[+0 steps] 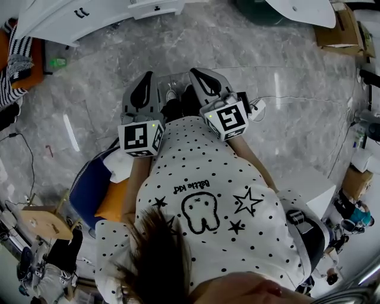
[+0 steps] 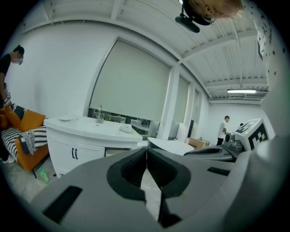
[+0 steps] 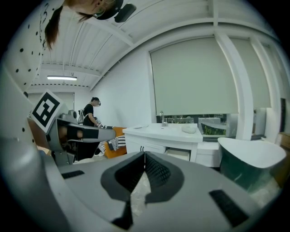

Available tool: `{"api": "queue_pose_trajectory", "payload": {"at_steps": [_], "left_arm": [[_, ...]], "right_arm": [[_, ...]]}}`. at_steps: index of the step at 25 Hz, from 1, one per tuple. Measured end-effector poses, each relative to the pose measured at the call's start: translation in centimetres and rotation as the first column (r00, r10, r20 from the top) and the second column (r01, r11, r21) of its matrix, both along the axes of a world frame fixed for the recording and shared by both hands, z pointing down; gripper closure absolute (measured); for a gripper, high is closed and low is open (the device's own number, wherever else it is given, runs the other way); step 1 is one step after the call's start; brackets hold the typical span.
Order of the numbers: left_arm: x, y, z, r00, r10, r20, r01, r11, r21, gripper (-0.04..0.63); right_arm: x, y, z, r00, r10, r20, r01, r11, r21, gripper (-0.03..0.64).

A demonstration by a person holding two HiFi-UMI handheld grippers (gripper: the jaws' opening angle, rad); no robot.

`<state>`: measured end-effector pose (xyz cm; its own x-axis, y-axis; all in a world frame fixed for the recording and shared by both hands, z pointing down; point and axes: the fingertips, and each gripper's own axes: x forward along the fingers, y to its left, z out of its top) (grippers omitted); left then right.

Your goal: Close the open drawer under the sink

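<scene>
A white vanity [image 2: 77,136] with a basin and tap stands across the room, some way off from both grippers. Its drawer [image 2: 118,152] under the countertop stands pulled out; in the right gripper view the same drawer [image 3: 178,154] shows to the right of the cabinet doors. The head view has the vanity [image 1: 77,21] at the top left, with the drawer [image 1: 155,7] jutting from it. My left gripper [image 1: 144,80] and right gripper [image 1: 202,74] are held side by side over the marble floor, pointing toward the vanity. Both are shut and hold nothing.
An orange sofa [image 2: 27,136] with a striped cloth and a person [image 2: 7,59] are left of the vanity. A white bathtub [image 3: 253,158] stands to its right. Cardboard boxes [image 1: 338,29] sit at the far right. A small green thing [image 1: 57,62] lies on the floor.
</scene>
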<state>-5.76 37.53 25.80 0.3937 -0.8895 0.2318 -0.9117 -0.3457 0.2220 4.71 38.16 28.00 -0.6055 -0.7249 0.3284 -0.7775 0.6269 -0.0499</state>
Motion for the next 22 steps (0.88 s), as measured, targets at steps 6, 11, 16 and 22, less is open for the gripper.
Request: {"api": "queue_pose_trajectory", "payload": {"at_steps": [6, 11, 16, 22], "left_arm": [[-0.2, -1.4, 1.0, 1.000, -0.016, -0.008, 0.015, 0.999, -0.029, 0.586], [0.4, -3.9, 0.8, 0.999, -0.038, -0.015, 0.037, 0.999, -0.040, 0.586], [1.6, -6.4, 0.1, 0.999, -0.046, -0.021, 0.045, 0.998, -0.035, 0.586], [2.8, -9.0, 0.1, 0.997, -0.060, -0.040, 0.059, 0.997, -0.046, 0.586]], "right_arm": [[-0.1, -1.6, 0.6, 1.000, -0.012, -0.004, 0.012, 1.000, -0.016, 0.603], [0.8, -4.3, 0.4, 1.000, -0.026, -0.012, 0.026, 0.999, -0.023, 0.603], [1.8, -6.7, 0.3, 0.999, -0.036, -0.008, 0.036, 0.999, -0.034, 0.603], [3.0, -9.2, 0.4, 0.999, -0.046, -0.002, 0.045, 0.999, -0.030, 0.603]]}}
